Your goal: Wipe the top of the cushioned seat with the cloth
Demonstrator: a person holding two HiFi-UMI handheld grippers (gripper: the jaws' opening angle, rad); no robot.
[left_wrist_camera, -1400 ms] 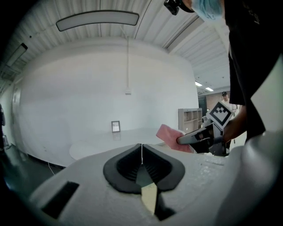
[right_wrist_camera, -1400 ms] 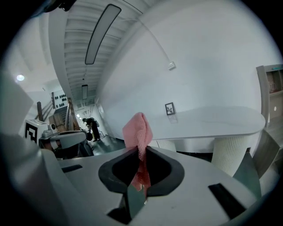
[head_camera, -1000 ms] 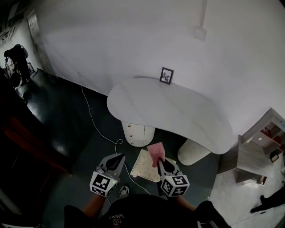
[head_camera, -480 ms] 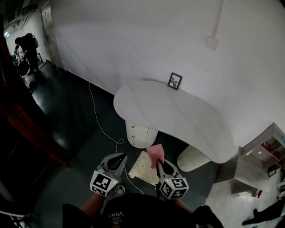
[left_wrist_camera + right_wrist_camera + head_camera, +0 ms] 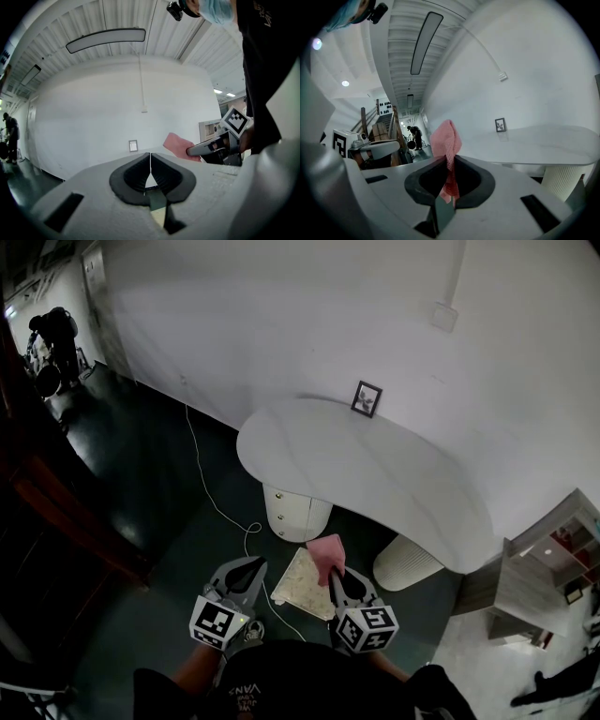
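one pink mesh cloth [image 5: 327,556] pinched in right tongs [image 5: 338,577]; left tongs [image 5: 252,565] closed; square speckled seat [image 5: 300,585].

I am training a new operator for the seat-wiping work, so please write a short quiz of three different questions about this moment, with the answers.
1. Which gripper holds the pink woven cloth?
2. True or false: the left gripper has its jaws together, with nothing between them.
3. The small dark-framed picture stands on: A) the curved white table; B) the dark floor; C) the grey shelf unit.
Key: 1 the right gripper; 2 true; 3 A.
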